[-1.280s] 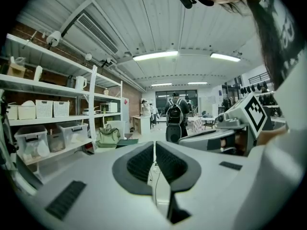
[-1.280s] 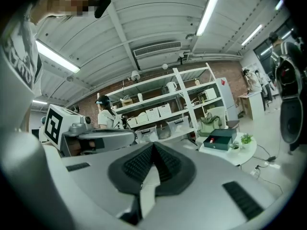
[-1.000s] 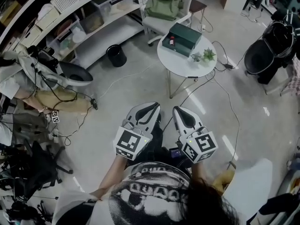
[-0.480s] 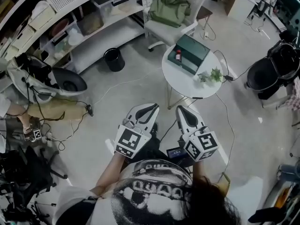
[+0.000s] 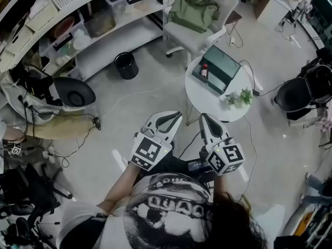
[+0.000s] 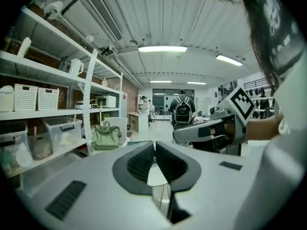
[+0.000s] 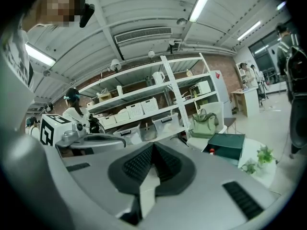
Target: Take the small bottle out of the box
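Note:
A dark green box (image 5: 222, 69) lies open on a small round white table (image 5: 207, 95); its lid also shows in the right gripper view (image 7: 229, 144). A small bottle with a red cap (image 5: 204, 72) stands at the box's left edge, seen too as the bottle (image 7: 211, 151). Both grippers hover well short of the table, close to the person's chest. My left gripper (image 5: 168, 120) is shut with nothing in it, jaws touching (image 6: 154, 150). My right gripper (image 5: 206, 122) is shut and empty as well (image 7: 152, 153).
A small potted plant (image 5: 239, 97) sits on the table's near right. Behind the table stands a white chair (image 5: 199, 35) with an olive bag (image 5: 195, 10). White shelving (image 5: 78, 14), a black bin (image 5: 126, 64), floor cables and a dark pram-like object (image 5: 306, 95) surround the area.
The head view has shifted: the table and box now lie further right and lower in the picture, nearer the grippers. Both grippers stay shut and side by side.

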`<action>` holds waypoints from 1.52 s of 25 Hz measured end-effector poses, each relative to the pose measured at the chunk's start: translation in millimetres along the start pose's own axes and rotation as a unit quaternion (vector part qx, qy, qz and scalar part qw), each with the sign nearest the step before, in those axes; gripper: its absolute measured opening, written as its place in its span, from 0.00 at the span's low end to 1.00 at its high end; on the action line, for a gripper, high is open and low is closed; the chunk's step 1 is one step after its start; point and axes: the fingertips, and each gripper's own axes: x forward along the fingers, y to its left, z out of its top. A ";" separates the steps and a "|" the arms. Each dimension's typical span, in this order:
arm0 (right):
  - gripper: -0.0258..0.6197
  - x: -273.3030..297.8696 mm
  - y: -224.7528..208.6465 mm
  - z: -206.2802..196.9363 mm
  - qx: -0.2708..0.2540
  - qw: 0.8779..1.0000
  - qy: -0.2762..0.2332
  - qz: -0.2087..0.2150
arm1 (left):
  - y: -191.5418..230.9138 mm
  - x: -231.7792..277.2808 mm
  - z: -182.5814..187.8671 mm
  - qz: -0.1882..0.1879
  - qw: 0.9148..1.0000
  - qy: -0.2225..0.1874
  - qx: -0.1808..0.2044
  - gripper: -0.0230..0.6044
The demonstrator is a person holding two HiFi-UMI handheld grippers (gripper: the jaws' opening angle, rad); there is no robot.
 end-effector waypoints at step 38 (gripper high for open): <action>0.04 195.8 -232.3 -13.5 0.053 0.991 0.083 -0.095 | 144.9 211.5 18.5 -0.047 0.997 0.063 0.014 0.07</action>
